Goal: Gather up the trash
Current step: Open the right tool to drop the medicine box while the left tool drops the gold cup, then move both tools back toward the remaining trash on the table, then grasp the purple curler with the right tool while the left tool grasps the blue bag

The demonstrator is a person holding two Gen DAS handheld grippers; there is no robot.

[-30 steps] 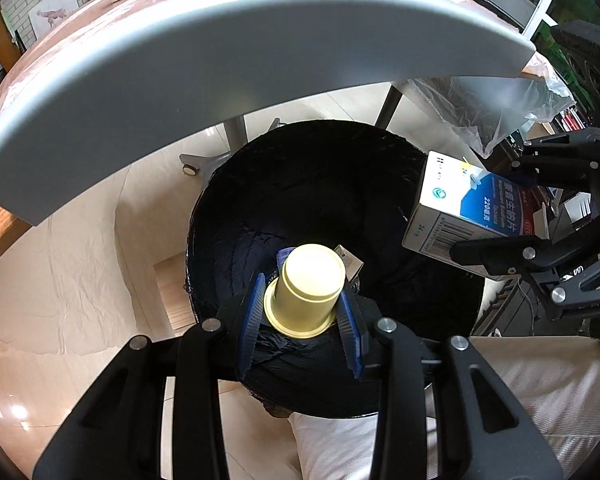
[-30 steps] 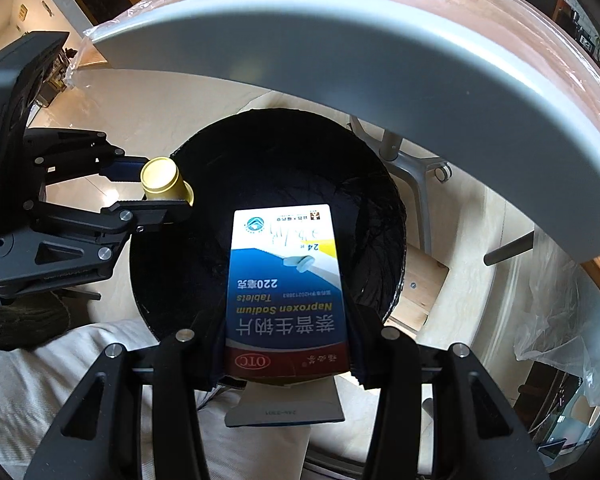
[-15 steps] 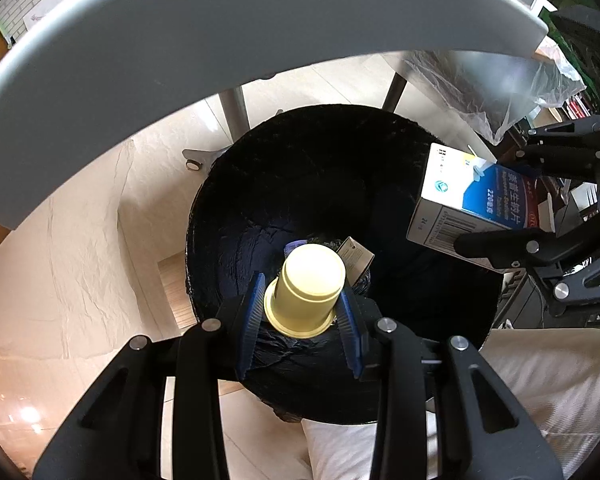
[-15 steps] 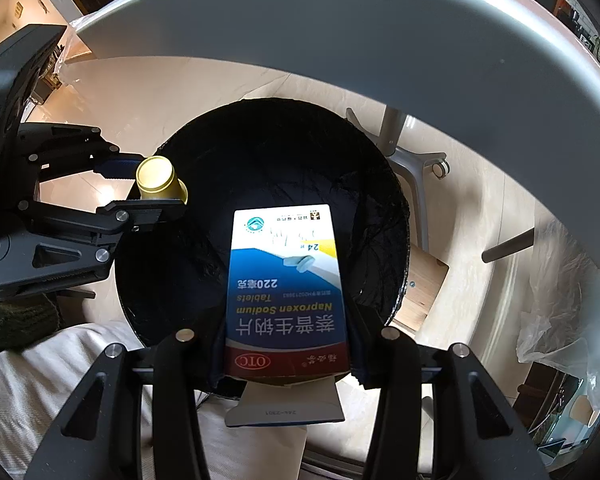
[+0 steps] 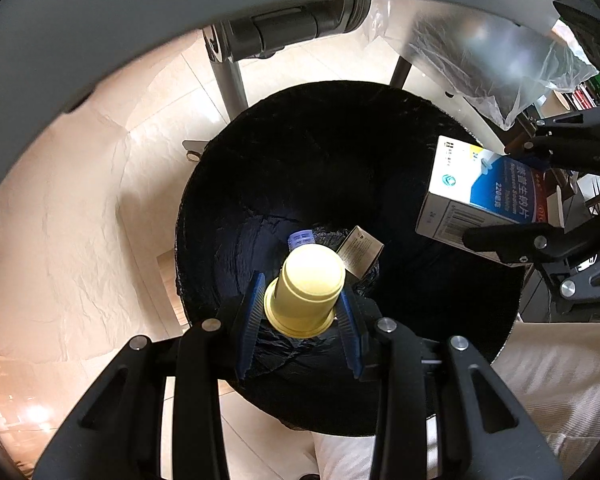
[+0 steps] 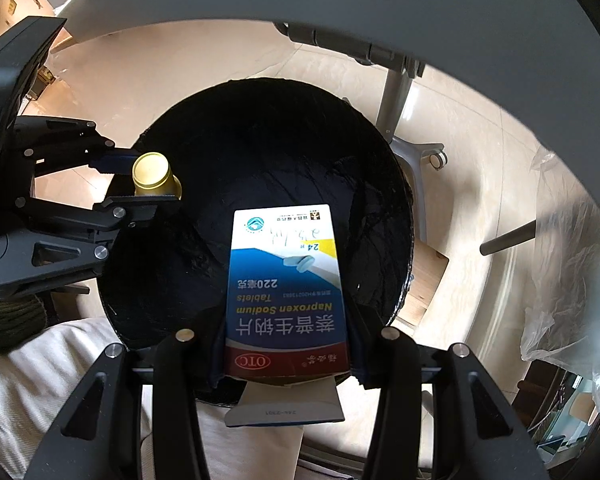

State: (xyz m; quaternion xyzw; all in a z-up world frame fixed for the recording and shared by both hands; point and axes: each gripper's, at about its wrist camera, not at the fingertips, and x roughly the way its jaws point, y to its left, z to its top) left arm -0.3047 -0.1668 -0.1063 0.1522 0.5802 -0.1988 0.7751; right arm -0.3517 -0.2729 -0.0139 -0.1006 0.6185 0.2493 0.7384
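My left gripper [image 5: 300,312] is shut on a small yellow cup [image 5: 306,290], held bottom-out over the near side of a round bin lined with a black bag [image 5: 324,168]. My right gripper [image 6: 286,344] is shut on a blue and white medicine box [image 6: 286,284] with a red band, held over the same bin [image 6: 260,152]. In the left wrist view the box [image 5: 480,196] hangs at the bin's right rim. The right wrist view has the cup [image 6: 152,174] at the bin's left rim. A small carton [image 5: 360,250] and a blue-capped item [image 5: 300,238] lie at the bin's bottom.
The grey table edge [image 5: 100,40] arches above the bin, with metal legs [image 5: 228,76] and a castor foot [image 6: 432,156] behind it. Clear plastic sheeting [image 5: 500,64] hangs at the right. Light tiled floor [image 5: 80,200] surrounds the bin. A person's pale trouser leg [image 6: 40,380] is near.
Both views have sunk below the table edge, so its underside and legs now show. The bin looks larger and closer. Cup and box stay gripped.
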